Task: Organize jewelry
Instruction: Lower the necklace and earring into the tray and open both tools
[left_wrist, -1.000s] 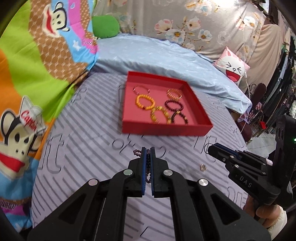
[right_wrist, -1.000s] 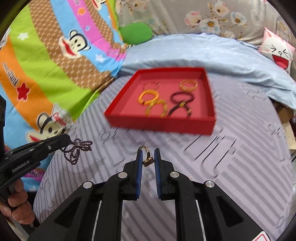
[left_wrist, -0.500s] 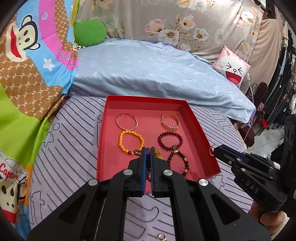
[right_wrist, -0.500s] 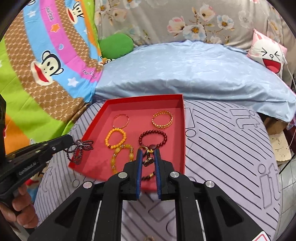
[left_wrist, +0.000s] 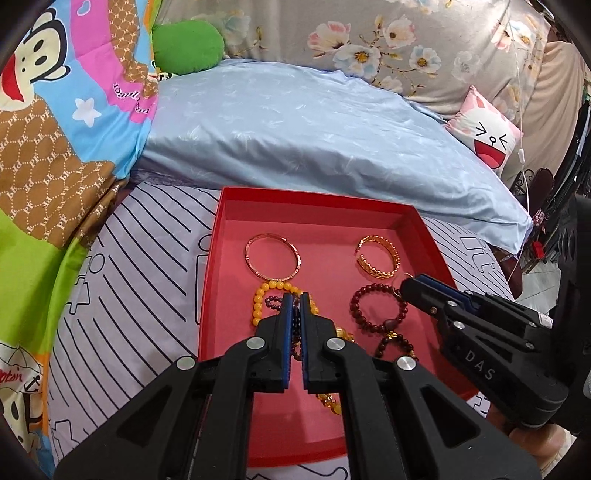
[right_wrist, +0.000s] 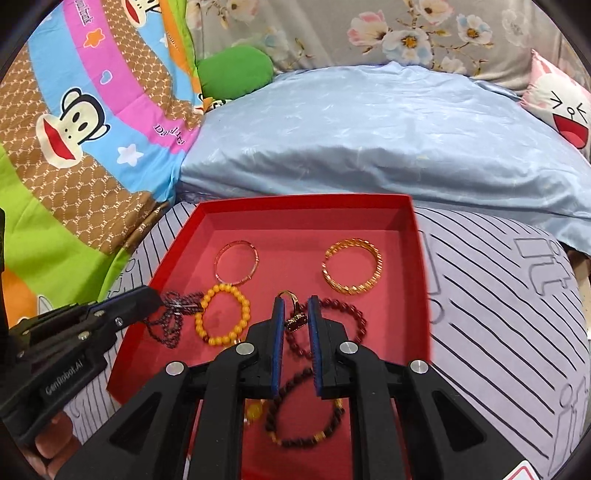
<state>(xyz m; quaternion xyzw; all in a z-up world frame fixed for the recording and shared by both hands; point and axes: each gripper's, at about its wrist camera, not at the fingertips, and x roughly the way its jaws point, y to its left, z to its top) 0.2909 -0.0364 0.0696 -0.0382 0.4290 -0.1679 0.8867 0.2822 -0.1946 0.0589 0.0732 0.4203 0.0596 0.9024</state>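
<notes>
A red tray (left_wrist: 218, 258) (right_wrist: 419, 258) lies on the striped cover and holds several bracelets: a thin rose-gold bangle (left_wrist: 272, 257), a gold chain bangle (left_wrist: 377, 256), an orange bead bracelet (right_wrist: 222, 314) and dark red bead bracelets (left_wrist: 377, 307). My left gripper (left_wrist: 294, 295) (right_wrist: 157, 301) is shut on a dark bead chain (right_wrist: 171, 319) and holds it over the tray's left side. My right gripper (right_wrist: 295, 301) (left_wrist: 404, 286) is shut on a gold ring (right_wrist: 293, 314) above the tray's middle.
A light blue pillow (left_wrist: 314, 140) lies right behind the tray. A bright cartoon blanket (left_wrist: 55, 147) rises at the left. A green cushion (left_wrist: 188, 46) and a pink cat cushion (left_wrist: 487, 133) lie at the back. The bed edge drops off at the right.
Both grippers have moved forward from the striped cover to above the tray, each still holding its piece. The tray now fills the lower middle of both views.
</notes>
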